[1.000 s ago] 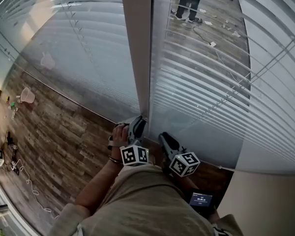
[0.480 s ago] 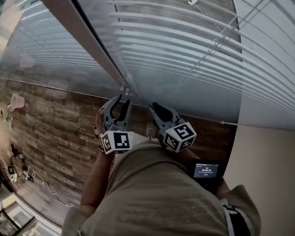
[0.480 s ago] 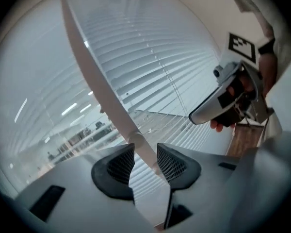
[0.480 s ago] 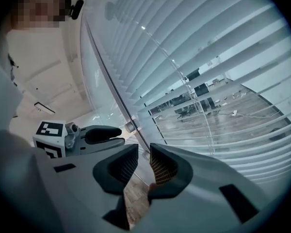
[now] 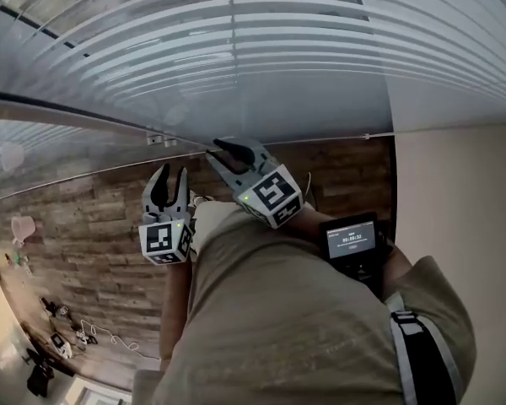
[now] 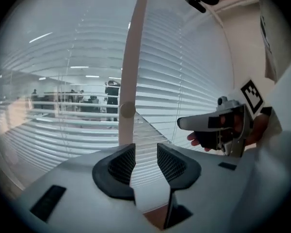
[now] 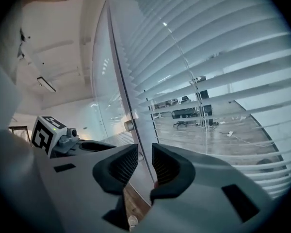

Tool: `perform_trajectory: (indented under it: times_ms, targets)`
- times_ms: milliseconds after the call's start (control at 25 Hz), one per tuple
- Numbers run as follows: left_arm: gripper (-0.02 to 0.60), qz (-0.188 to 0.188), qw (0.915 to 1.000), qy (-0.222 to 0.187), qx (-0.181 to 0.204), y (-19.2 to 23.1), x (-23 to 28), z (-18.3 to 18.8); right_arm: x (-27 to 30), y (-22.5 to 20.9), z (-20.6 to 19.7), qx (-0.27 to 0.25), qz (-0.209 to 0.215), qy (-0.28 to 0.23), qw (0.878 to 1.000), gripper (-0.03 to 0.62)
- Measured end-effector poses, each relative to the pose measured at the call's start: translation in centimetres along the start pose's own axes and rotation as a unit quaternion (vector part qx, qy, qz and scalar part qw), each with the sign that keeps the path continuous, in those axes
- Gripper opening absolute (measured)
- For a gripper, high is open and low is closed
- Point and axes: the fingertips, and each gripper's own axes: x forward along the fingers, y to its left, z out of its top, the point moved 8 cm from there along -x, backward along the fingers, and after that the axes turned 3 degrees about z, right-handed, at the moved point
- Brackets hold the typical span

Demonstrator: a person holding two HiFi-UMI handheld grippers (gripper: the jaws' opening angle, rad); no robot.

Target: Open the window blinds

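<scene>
White horizontal blinds [image 5: 304, 40] hang behind a glass wall, their slats partly tilted in the right gripper view [image 7: 218, 57]. My left gripper [image 5: 165, 186] is low by the glass, left of the right one, with nothing between its jaws [image 6: 146, 161]. Those jaws have just been opening. My right gripper [image 5: 229, 152] points at the glass near the metal frame post [image 5: 67, 112]. Its pads [image 7: 122, 165] stand apart with only glass and floor seen between them. Each gripper shows in the other's view: the right gripper [image 6: 216, 126] and the left gripper's cube [image 7: 46, 132]. The post [image 6: 133, 57] rises straight ahead.
Wood-pattern floor [image 5: 84, 218] runs along the glass. Cables and small items [image 5: 59, 336] lie at lower left. A beige wall [image 5: 455, 192] closes the right side. A small screen [image 5: 352, 241] sits on the right forearm. Thin blind cords [image 7: 184, 86] hang among the slats.
The head view has swung, so the blinds now span the top. Both grippers have come down and away from the post. The left one has rolled and sunk to the left.
</scene>
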Motion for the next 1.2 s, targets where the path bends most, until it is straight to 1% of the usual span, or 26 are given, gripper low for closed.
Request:
perform_trajectory:
  times_ms: [120,200,440,640,760,1000,1200]
  targets:
    - [0.150,-0.021,0.9976,-0.002,-0.066,-0.3,0.5,-1.2,-0.1,-0.1,-0.5,-0.010,-0.004,0.008,1.000,0.080]
    - [0.150,-0.023,0.9963,-0.001,-0.083,-0.1,0.7,-1.7,0.0,-0.3,-0.7,-0.016,-0.007,0.014,1.000,0.080]
    - [0.149,-0.020,0.9957,-0.005,-0.090,0.5,1.0,-1.8,0.4,-0.2,-0.6,-0.035,-0.008,0.029,0.999,0.086]
    - [0.150,-0.026,0.9956,-0.013,-0.089,0.5,1.4,-1.3,0.7,0.5,-0.2,-0.056,0.008,0.034,0.998,0.089]
    - [0.150,-0.030,0.9958,-0.010,-0.086,0.4,1.3,-1.3,0.8,1.0,-0.2,-0.065,0.019,0.036,0.997,0.089]
    - [0.150,-0.032,0.9960,-0.011,-0.082,0.2,1.2,-1.2,0.9,1.4,-0.2,-0.069,0.030,0.035,0.997,0.089]
    - [0.149,-0.038,0.9958,-0.004,-0.083,0.2,1.1,-1.0,0.9,1.3,0.2,-0.061,0.026,0.031,0.997,0.089]
